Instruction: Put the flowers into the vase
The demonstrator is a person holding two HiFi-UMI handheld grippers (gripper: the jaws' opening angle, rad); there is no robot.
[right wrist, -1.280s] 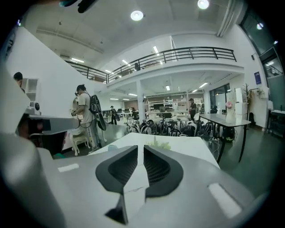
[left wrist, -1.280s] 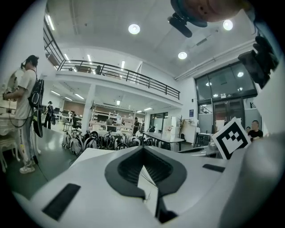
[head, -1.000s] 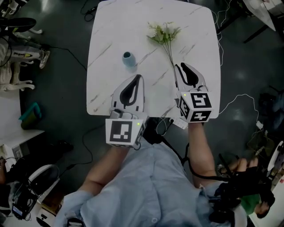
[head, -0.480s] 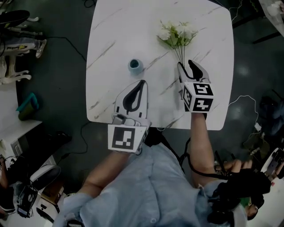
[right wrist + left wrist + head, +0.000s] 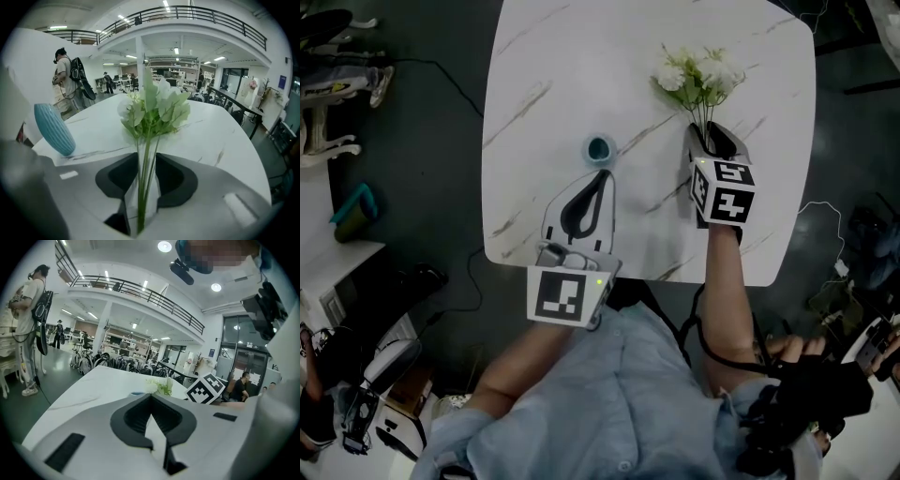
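Observation:
A bunch of white flowers [image 5: 698, 73] with green stems lies on the white marble table [image 5: 553, 75] at the far right. My right gripper [image 5: 710, 127] points down over the stems, and in the right gripper view the stems [image 5: 146, 178] run up the gap of the right gripper [image 5: 147, 154]. Its jaws have just been closing but still stand apart beside the stems, so it is open. A small blue ribbed vase [image 5: 600, 148] stands upright mid-table, left of the flowers [image 5: 152, 110]. My left gripper [image 5: 602, 174] is shut and empty, its tip just short of the vase.
The table's near edge lies under both wrists, with the wearer's body behind it. Dark floor with cables [image 5: 441, 80] surrounds the table. A person with a backpack [image 5: 65, 77] stands beyond the table's far left side.
Both grippers have moved forward and down over the table. The right one has come onto the flower stems, and the left tip has drawn close to the vase.

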